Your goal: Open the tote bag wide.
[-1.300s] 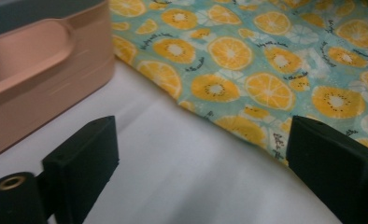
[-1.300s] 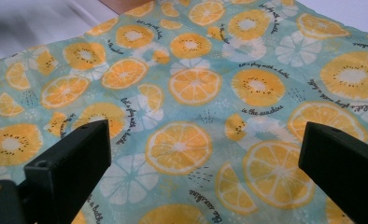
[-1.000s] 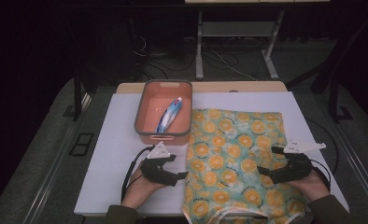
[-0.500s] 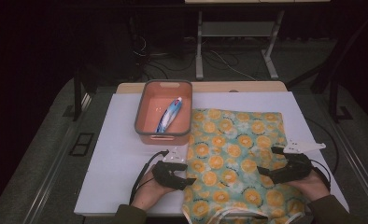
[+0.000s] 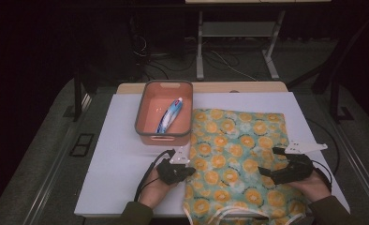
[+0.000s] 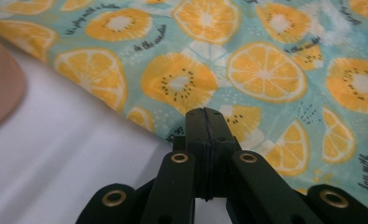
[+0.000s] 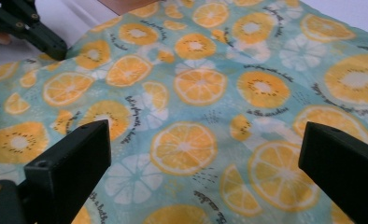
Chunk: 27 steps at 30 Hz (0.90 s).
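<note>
A teal cloth [image 5: 239, 159] printed with orange slices lies flat on the right half of the white board [image 5: 117, 154]. My left gripper [image 5: 190, 171] is at the cloth's left edge. Its jaws have just been closing and now meet on the hem of the cloth [image 6: 266, 70], tips [image 6: 204, 114] pressed together with the fabric edge between them. My right gripper [image 5: 271, 161] hovers over the cloth's right part, open. In the right gripper view its two jaws stand wide apart [image 7: 203, 154] above the cloth [image 7: 196, 84], and the left gripper [image 7: 56, 49] shows at the top left.
A salmon bin [image 5: 164, 138] stands behind the left gripper and holds a blue and white tube [image 5: 169, 115]. Its corner [image 6: 0, 88] shows in the left gripper view. White straps [image 5: 220, 215] trail off the cloth at the front edge. Dark floor surrounds the table.
My left gripper slid right from the bare board to the cloth's left edge and shut there. The right gripper stayed where it was, open.
</note>
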Each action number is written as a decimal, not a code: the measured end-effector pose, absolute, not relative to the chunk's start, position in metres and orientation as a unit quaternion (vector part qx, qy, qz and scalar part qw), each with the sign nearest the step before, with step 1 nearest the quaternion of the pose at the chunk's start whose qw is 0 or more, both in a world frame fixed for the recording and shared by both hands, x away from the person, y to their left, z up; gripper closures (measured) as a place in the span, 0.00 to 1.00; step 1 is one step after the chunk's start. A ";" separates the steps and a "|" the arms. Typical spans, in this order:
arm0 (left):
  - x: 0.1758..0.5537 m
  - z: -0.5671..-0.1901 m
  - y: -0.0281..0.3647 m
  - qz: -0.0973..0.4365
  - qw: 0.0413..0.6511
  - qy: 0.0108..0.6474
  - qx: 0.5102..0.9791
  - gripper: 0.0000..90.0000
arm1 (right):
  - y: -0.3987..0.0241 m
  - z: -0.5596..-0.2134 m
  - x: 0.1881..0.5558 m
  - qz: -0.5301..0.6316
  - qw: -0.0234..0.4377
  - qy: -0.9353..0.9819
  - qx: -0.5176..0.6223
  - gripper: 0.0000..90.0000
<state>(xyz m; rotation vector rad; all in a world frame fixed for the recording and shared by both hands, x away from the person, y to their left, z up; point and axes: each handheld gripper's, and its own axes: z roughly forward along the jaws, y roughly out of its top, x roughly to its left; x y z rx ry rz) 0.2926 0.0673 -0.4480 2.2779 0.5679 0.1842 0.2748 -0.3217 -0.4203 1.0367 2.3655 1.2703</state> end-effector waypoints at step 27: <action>0.296 -0.427 0.072 0.075 0.412 0.290 0.860 0.45 | -0.322 -0.421 0.274 0.434 0.132 0.817 0.356 0.03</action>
